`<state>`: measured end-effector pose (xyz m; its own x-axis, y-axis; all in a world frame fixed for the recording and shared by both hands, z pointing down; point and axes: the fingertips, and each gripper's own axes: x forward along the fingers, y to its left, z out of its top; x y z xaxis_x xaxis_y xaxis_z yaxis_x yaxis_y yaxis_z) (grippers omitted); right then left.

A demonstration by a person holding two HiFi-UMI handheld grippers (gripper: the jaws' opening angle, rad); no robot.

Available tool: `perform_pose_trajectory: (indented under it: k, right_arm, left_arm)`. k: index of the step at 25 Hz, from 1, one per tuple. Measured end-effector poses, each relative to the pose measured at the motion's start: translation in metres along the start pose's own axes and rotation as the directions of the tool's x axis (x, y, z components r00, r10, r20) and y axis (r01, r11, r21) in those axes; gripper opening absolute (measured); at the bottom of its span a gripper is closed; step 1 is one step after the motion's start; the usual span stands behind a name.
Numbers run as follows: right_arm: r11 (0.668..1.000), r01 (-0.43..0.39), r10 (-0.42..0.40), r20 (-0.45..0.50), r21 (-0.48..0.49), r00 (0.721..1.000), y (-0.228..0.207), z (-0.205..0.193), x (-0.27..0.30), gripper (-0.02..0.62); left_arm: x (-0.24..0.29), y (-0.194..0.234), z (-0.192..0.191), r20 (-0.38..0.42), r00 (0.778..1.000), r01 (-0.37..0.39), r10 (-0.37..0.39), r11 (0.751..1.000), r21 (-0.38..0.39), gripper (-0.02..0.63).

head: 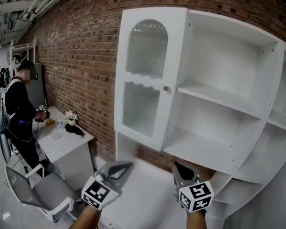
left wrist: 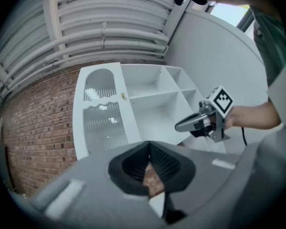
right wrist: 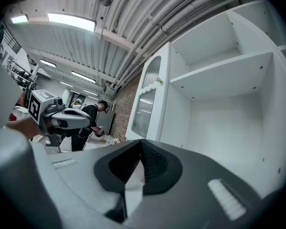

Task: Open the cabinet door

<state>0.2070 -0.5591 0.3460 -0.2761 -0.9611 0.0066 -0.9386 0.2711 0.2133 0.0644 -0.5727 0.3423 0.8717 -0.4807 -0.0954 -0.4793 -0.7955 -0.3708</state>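
A white wall cabinet (head: 229,104) hangs on the brick wall. Its door (head: 145,80), with two ribbed glass panels, lies flat over the left compartment. A small round knob (head: 167,88) sits at the door's right edge, next to the open shelves. Both grippers are below the cabinet, pointing level toward it, apart from the door. My left gripper (head: 126,165) is shut and empty, under the door's lower edge. My right gripper (head: 177,167) is shut and empty, under the open shelves. In the left gripper view the door (left wrist: 102,111) and the right gripper (left wrist: 181,125) show ahead.
A white surface (head: 148,194) lies under the grippers. At the left a person (head: 19,113) stands by a white table (head: 62,142) with small items on it. A grey chair (head: 43,190) stands at the lower left. More open shelves (head: 281,128) run off to the right.
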Motion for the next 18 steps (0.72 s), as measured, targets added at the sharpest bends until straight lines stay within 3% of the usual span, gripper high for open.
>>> perform_pose_trajectory:
  k: [18]
  right_arm:
    - [0.995,-0.094,0.094,-0.006,0.035,0.996,-0.039,-0.013,0.088,0.01]
  left_arm:
    - [0.031,0.029,-0.022,-0.064,0.995,-0.074,0.074,0.997,0.006,0.002]
